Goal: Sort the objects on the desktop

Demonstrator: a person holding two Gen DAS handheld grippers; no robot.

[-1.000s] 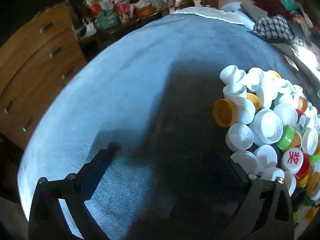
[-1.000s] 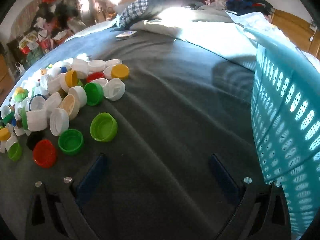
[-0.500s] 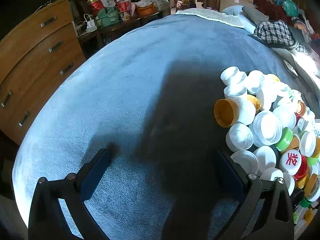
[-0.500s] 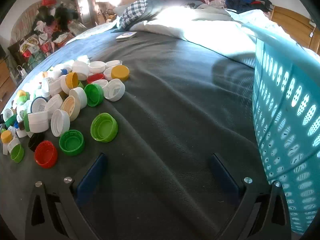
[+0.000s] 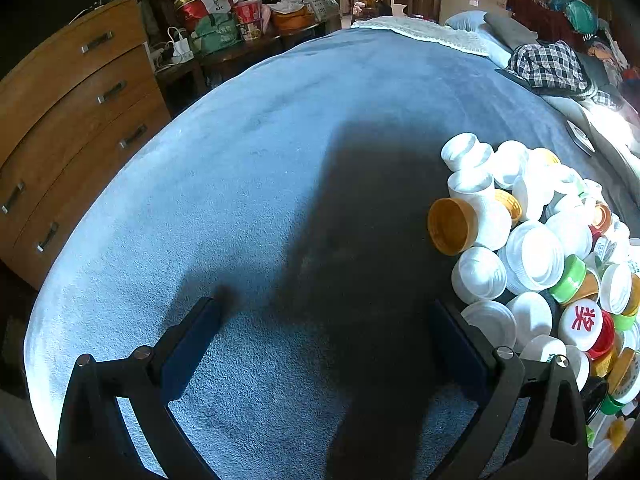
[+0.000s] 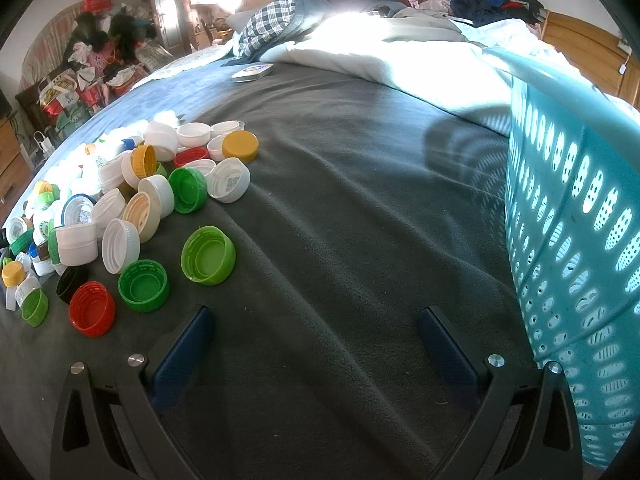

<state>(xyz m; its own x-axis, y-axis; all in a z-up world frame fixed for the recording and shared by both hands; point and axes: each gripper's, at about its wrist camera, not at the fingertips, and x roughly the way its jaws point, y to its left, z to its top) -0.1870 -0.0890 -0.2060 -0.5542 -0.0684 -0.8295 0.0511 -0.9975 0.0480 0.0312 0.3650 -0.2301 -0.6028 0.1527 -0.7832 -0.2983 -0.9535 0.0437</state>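
A heap of plastic bottle caps (image 5: 536,248), mostly white with some yellow, green and red, lies on a blue-grey blanket (image 5: 248,184) at the right of the left wrist view. My left gripper (image 5: 324,312) stands open over bare blanket, its right finger close beside the heap. In the right wrist view the same caps (image 6: 132,200) spread at the left, with a light green cap (image 6: 208,256), a dark green cap (image 6: 143,285) and a red cap (image 6: 92,308) nearest. My right gripper (image 6: 314,320) is open and empty, to the right of them.
A turquoise perforated laundry basket (image 6: 576,216) stands at the right edge. A wooden chest of drawers (image 5: 68,120) is beyond the bed's left edge. Bedding, a checked cloth (image 6: 268,24) and a small white device (image 6: 253,71) lie further back.
Both views shift only slightly. The left gripper has pulled back and tilted a little, showing more of the drawers; the right one has edged towards the caps.
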